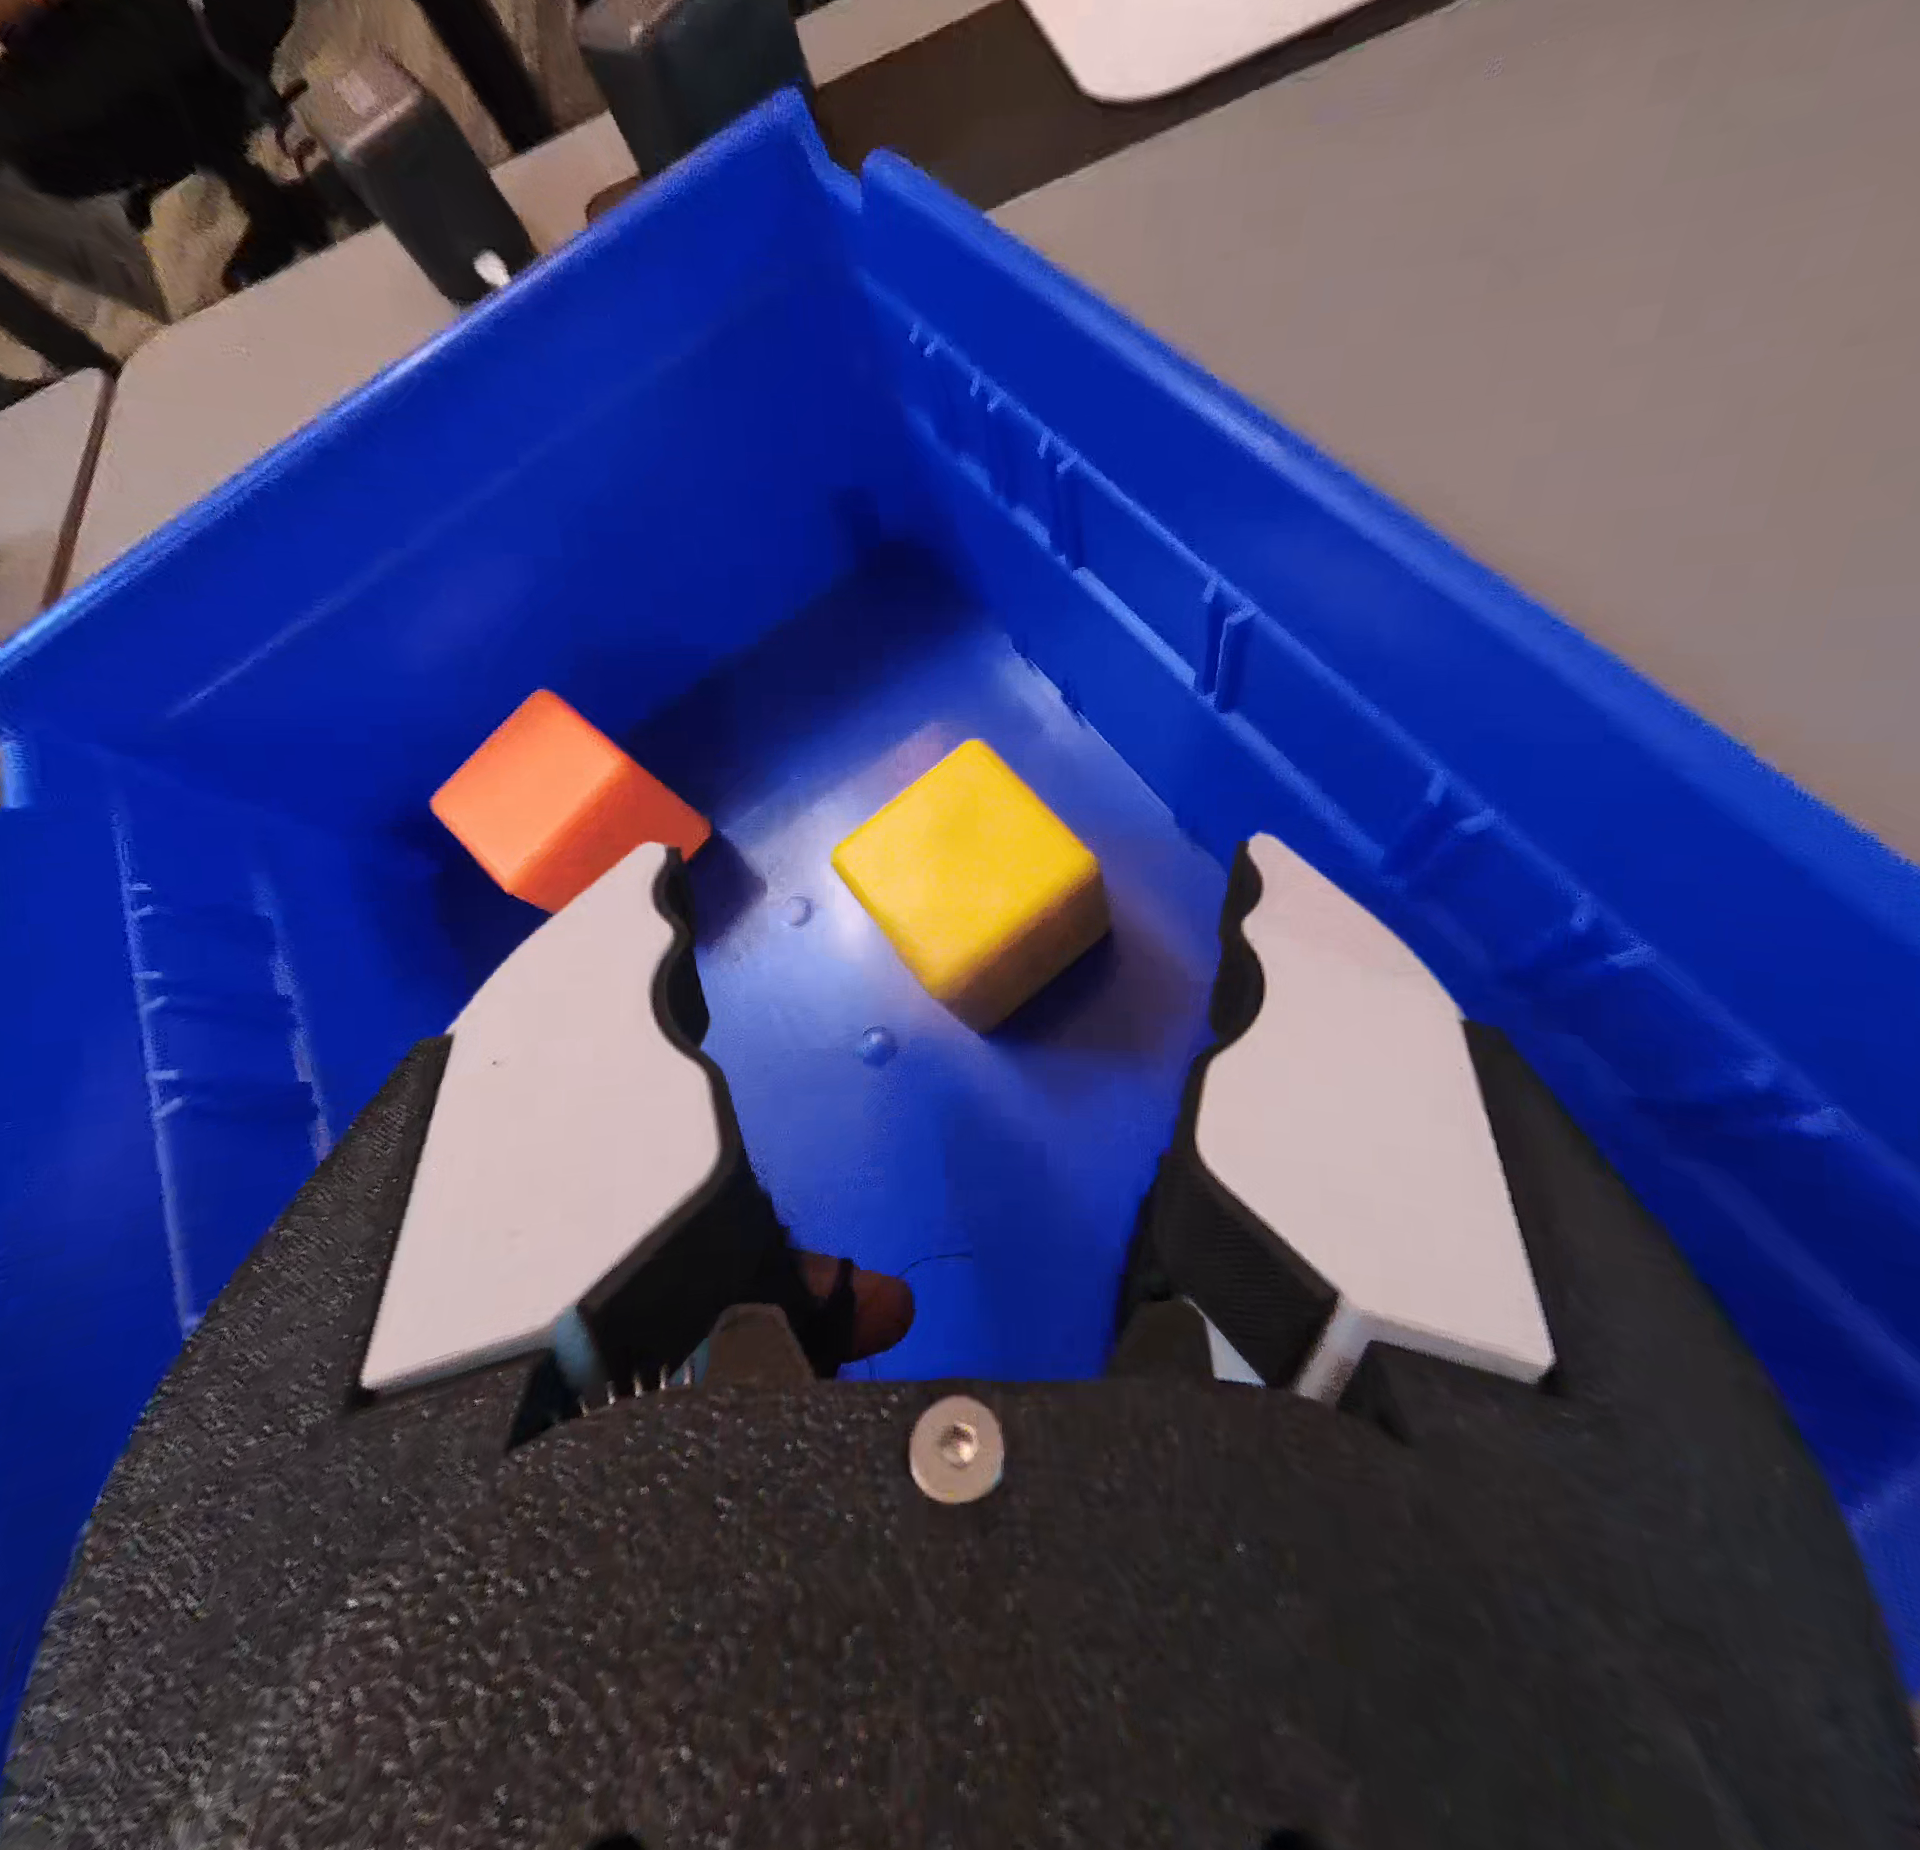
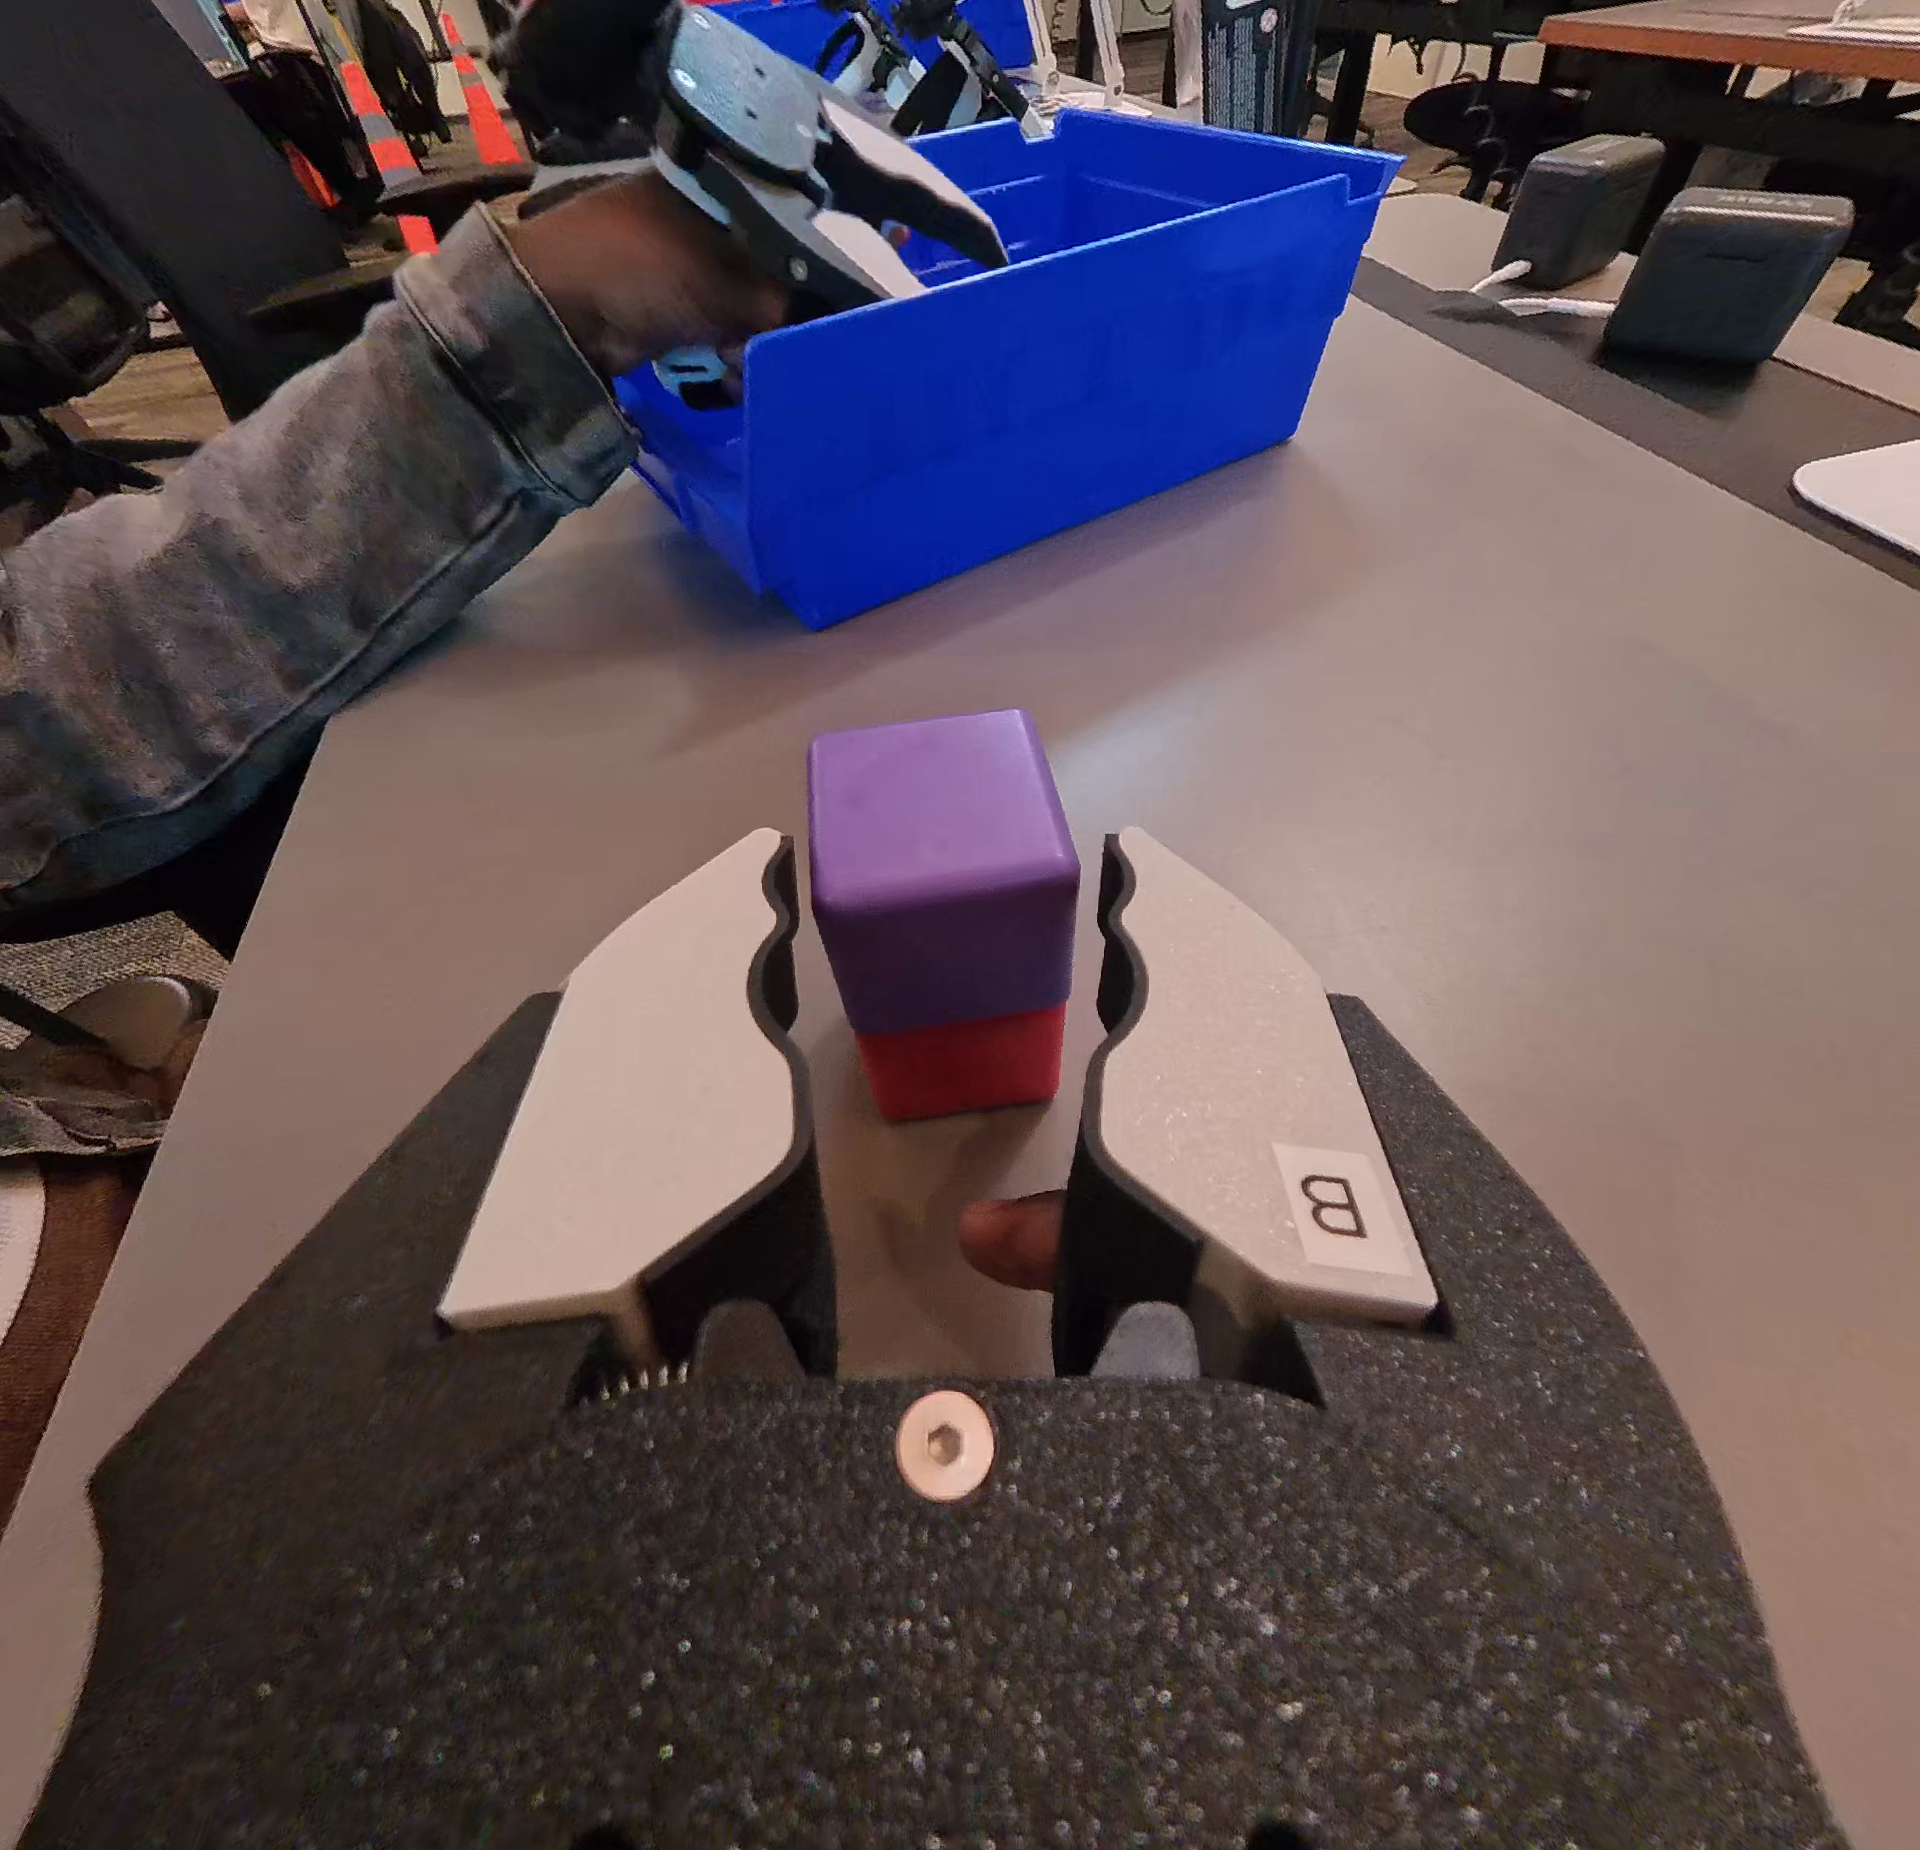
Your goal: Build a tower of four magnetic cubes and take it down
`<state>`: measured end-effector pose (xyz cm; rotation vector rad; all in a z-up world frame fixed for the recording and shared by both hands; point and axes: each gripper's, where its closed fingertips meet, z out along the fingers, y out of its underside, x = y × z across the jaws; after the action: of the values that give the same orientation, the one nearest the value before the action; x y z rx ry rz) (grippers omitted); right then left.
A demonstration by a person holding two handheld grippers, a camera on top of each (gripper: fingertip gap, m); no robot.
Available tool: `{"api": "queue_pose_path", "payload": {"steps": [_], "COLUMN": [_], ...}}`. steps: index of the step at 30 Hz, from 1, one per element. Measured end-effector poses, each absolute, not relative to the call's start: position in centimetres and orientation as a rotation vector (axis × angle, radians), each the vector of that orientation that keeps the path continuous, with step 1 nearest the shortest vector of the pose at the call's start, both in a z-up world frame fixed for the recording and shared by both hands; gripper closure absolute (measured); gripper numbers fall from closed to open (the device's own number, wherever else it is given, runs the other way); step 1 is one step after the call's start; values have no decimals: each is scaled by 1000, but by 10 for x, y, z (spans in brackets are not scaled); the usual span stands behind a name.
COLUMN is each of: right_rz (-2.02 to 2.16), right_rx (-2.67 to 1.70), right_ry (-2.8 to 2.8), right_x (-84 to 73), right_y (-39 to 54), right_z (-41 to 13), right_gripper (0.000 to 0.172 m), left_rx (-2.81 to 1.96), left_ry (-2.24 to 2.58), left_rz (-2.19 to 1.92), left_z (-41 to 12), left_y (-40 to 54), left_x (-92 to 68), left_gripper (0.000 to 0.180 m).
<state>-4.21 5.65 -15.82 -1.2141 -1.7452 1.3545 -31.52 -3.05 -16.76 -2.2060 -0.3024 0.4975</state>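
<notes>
Grey table point(image 2: 1455, 865), purple cube point(image 2: 940, 865) atop red cube point(image 2: 961, 1062)

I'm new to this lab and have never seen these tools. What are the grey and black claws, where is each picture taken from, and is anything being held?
They are hand-held grippers, one in each of a person's hands, each with a camera looking along its two fingers.

The left view looks down into a blue bin. The left gripper is wide open and holds nothing; an orange cube and a yellow cube lie apart on the bin floor.

The right view looks across a grey table. A purple cube sits on a red cube. The right gripper straddles the purple one with a gap on each side, so nothing is held. Farther off it shows the person's hand dipping the left gripper into the bin.
</notes>
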Motion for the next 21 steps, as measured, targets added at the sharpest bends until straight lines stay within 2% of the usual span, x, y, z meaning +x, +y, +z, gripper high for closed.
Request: {"api": "queue_pose_path", "payload": {"steps": [4,9,15,21], "right_rz": [1357,1362,1370,1367], "right_rx": [-1211,-1201,-1185,-1193], "right_ry": [-1742,-1723,-1695,-1677], "right_x": [-42,-42,-42,-42], "right_y": [56,56,58,61], "right_z": [-158,-154,-148,-148], "right_gripper": [116,116,116,116], "left_rx": [-2250,-2358,-2314,-2330], "left_ry": [-353,-418,-357,-284], "left_rz": [497,483,493,429], "left_z": [-181,-208,-205,-204], "left_y": [-21,-30,-23,-24], "left_x": [-310,-317,-318,-305], "left_gripper": [95,97,121,123]}}
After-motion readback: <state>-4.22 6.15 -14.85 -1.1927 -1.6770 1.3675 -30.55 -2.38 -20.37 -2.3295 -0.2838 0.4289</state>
